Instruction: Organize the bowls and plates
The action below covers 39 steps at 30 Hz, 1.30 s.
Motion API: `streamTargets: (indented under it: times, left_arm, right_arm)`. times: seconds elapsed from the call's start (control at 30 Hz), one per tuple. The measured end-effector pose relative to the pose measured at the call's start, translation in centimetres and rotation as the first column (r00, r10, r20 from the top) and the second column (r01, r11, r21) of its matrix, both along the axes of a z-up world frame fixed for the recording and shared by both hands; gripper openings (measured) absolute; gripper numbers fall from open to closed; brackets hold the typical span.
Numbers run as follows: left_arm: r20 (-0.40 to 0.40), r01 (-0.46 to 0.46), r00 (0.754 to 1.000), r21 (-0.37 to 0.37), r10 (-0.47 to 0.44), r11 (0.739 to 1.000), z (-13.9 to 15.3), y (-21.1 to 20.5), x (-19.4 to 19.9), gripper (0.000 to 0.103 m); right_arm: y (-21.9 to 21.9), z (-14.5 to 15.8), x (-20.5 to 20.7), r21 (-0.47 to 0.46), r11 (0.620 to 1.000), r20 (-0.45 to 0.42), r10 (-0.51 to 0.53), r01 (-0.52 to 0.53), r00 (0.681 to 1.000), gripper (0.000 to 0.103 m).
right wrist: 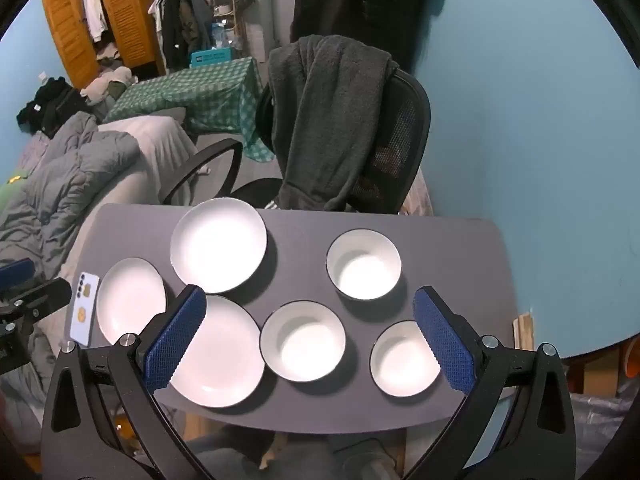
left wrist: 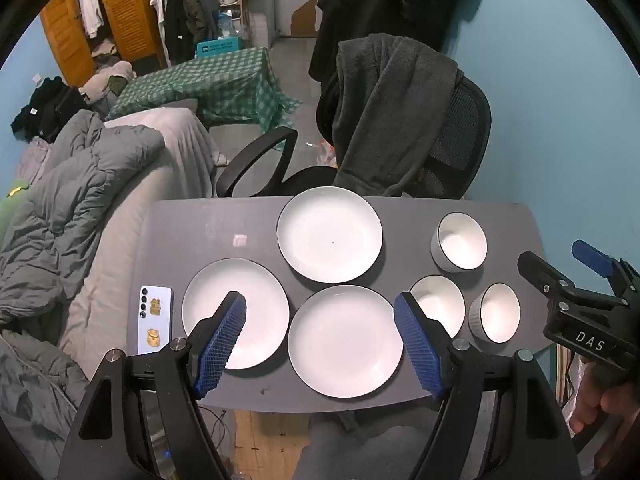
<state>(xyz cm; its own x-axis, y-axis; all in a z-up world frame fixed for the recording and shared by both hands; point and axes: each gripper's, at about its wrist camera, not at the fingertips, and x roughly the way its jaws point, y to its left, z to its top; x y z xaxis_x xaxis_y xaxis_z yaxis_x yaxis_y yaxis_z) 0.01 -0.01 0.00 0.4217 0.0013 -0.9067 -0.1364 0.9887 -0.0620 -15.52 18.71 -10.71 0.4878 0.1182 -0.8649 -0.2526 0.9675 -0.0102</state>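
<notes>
the left gripper (left wrist: 320, 344) hangs above the near edge of the grey table (left wrist: 192, 232), jaws spread wide and empty. three white plates with thin dark rims lie flat on the table, none stacked. the near plate (left wrist: 345, 340) sits between the two blue pads. the left plate (left wrist: 256, 300) lies under and beyond the left fingertip (left wrist: 236, 304), partly covered by it. the far plate (left wrist: 329, 234) lies beyond the fingertips, roughly midway between them. the plates are just beside one another; contact between rims cannot be told.

the right gripper (right wrist: 310, 312) also hangs over the near edge, jaws released at full spread, gripping nothing. three white bowls with dark rims and pale grey outer walls stand upright and apart. the middle bowl (right wrist: 303, 341) sits between the pads. the right bowl (right wrist: 404, 358) sits just inside the right finger, its rim partly hidden by the pad. the far bowl (right wrist: 363, 264) stands beyond the fingertips, nearer the right one. all six pieces look glossy and empty.

a phone (left wrist: 155, 319) lies face down outside the left finger of the left gripper, near the table's left edge. a chair (left wrist: 460, 132) draped with a dark garment stands beyond the table's far edge.
</notes>
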Motion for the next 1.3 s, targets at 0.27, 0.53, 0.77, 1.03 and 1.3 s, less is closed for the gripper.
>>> streamTargets:
  times: [0.27,0.53,0.77,1.03,1.3]
  left_arm:
    - [0.005,0.001,1.0,-0.002,-0.001,1.0,0.41,-0.24,0.25,0.078]
    - [0.008,-0.001,1.0,-0.007,0.001,1.0,0.09,-0.25,0.25,0.078]
    - [0.005,-0.008,1.0,-0.016,0.008,1.0,0.03,-0.11,0.16,0.078]
    - [0.001,-0.009,1.0,-0.026,0.009,1.0,0.0,0.01,0.22,0.078]
    - [-0.004,-0.01,1.0,-0.028,0.01,1.0,0.02,-0.07,0.37,0.078]
  right_arm:
    - [0.11,0.02,0.08,-0.001,1.0,0.003,-0.001,0.001,1.0,0.102]
    - [0.17,0.18,0.06,0.001,1.0,0.006,0.004,-0.004,1.0,0.102]
    - [0.68,-0.06,0.15,0.0,1.0,0.002,0.008,-0.008,1.0,0.102]
    - [0.44,-0.18,0.22,0.001,1.0,0.001,0.012,-0.012,1.0,0.102]
    - [0.61,-0.17,0.24,0.001,1.0,0.001,0.015,-0.015,1.0,0.102]
